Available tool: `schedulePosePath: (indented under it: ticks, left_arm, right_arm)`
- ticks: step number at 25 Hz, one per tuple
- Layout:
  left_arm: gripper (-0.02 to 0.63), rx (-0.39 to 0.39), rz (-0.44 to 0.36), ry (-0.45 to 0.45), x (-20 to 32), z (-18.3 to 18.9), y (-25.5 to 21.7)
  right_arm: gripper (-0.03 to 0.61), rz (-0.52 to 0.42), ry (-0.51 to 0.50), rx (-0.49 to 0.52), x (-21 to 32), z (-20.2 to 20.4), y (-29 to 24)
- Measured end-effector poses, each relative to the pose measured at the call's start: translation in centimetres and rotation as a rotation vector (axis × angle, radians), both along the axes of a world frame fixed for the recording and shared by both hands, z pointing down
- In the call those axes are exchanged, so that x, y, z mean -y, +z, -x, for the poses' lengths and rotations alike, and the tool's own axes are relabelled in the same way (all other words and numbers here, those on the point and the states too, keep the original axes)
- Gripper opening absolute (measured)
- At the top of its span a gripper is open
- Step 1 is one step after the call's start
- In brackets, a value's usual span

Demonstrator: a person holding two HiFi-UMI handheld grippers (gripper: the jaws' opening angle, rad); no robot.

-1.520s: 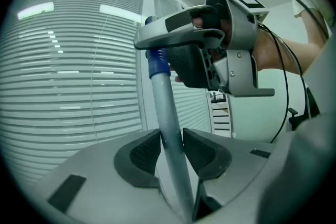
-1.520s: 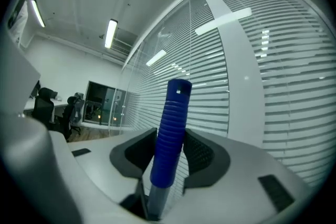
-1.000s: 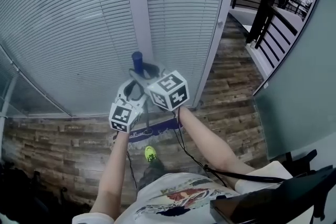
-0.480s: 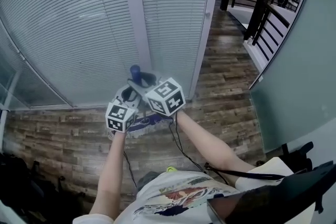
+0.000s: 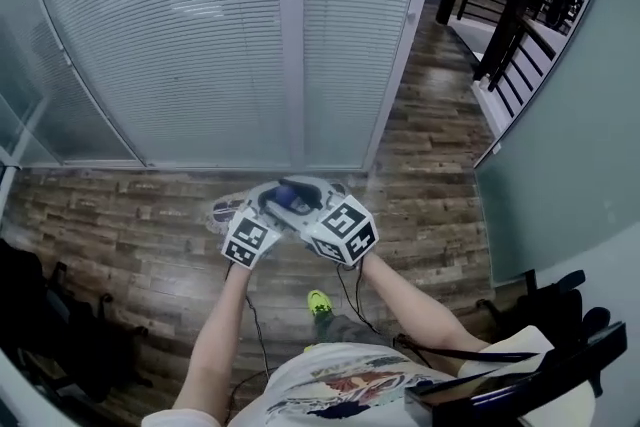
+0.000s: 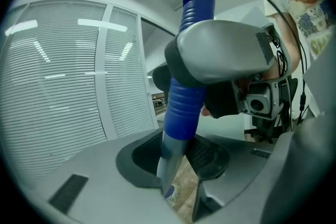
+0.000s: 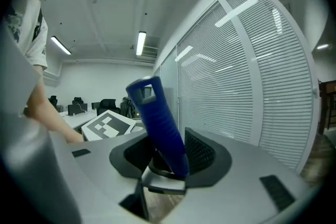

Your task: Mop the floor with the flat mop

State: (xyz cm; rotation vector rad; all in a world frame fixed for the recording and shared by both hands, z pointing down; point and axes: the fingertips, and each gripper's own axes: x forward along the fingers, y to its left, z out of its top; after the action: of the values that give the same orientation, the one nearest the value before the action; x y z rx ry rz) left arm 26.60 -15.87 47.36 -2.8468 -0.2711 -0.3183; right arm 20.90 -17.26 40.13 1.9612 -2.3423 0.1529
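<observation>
Dark wood planks make up the floor (image 5: pixel 130 225), which runs along a wall of white blinds (image 5: pixel 180 35) toward a corridor with a black railing (image 5: pixel 500 25). Nearest, a green shoe (image 5: pixel 318 302) stands on the planks under the person's forearms, which reach forward together.

Both tongs meet on the mop's blue handle (image 5: pixel 286 198), stacked one above the other so the pole can be pushed and pulled as a lever. The right tongs (image 5: pixel 312 205) take the ribbed grip near its top, leaving the end sticking out. The left tongs (image 5: pixel 268 207) clamp just below, where blue gives way to grey shaft. The left jaws have just been closing and sit on the shaft. The right jaws have just been opening a little, yet the grip lies between the pads and looks held.

The handle leans away from the person, which should keep the flat head pressed down. What looks like a pale fringe of the mop head (image 5: pixel 224 212) shows just past the left tongs, near the floor's far edge beneath the blinds. I judge a stroke along that edge is under way.
</observation>
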Motion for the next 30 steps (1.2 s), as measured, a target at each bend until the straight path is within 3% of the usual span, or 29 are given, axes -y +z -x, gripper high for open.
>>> schedulePosePath:
  ticks: [3,9,12,18,24,30]
  left_arm:
    - [0.12,0.056,-0.037,0.015,-4.1,5.0,3.1]
    - [0.124,0.155,-0.004,0.022,-11.1,12.8,8.1]
    - [0.135,0.202,-0.002,0.021,-14.2,15.2,9.7]
    - [0.145,0.202,0.036,-0.003,-21.4,19.1,9.8]
    - [0.16,0.286,0.003,0.023,-33.7,22.9,12.4]
    - [0.161,0.286,0.027,-0.045,-44.3,25.9,12.4]
  right_arm:
    - [0.166,0.025,-0.037,-0.03,-4.3,5.5,3.1]
    - [0.176,0.068,-0.066,-0.035,-11.4,13.9,7.8]
    - [0.184,0.078,-0.095,-0.022,-14.7,16.4,9.0]
    - [0.189,0.047,-0.155,-0.003,-22.1,20.6,9.3]
    - [0.193,0.056,-0.217,0.008,-34.6,24.2,11.4]
    - [0.196,0.046,-0.299,0.029,-45.6,27.3,11.6]
